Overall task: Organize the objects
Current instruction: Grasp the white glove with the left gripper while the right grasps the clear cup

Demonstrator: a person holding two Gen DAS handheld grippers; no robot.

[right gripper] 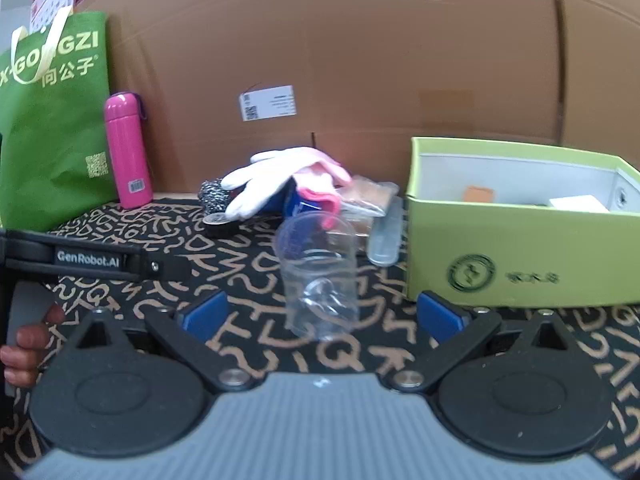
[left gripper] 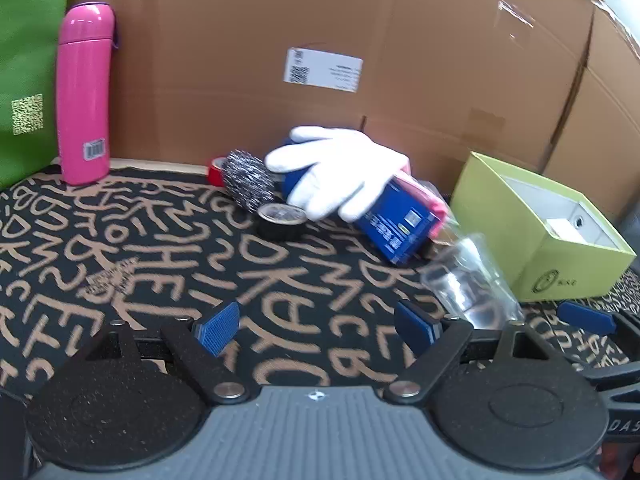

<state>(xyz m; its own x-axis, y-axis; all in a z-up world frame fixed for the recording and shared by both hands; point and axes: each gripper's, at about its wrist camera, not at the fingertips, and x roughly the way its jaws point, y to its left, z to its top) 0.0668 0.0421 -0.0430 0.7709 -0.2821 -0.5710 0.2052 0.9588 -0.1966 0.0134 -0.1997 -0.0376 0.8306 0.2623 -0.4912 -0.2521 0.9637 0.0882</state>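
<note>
Before us, a tall brown cardboard wall (right gripper: 360, 60) backs a black cloth patterned with tan letters (right gripper: 248, 248). An open lime-green cardboard box (right gripper: 520, 248), probably the collection bin, sits right. A clear plastic cup (right gripper: 320, 276) stands just ahead of our right gripper (right gripper: 320, 316), jaws spread wide. Our left gripper (left gripper: 316, 328) hangs open, empty.

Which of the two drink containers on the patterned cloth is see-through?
The clear plastic cup, standing near the green box. The pink bottle, upright by the green bag, is opaque.
</note>
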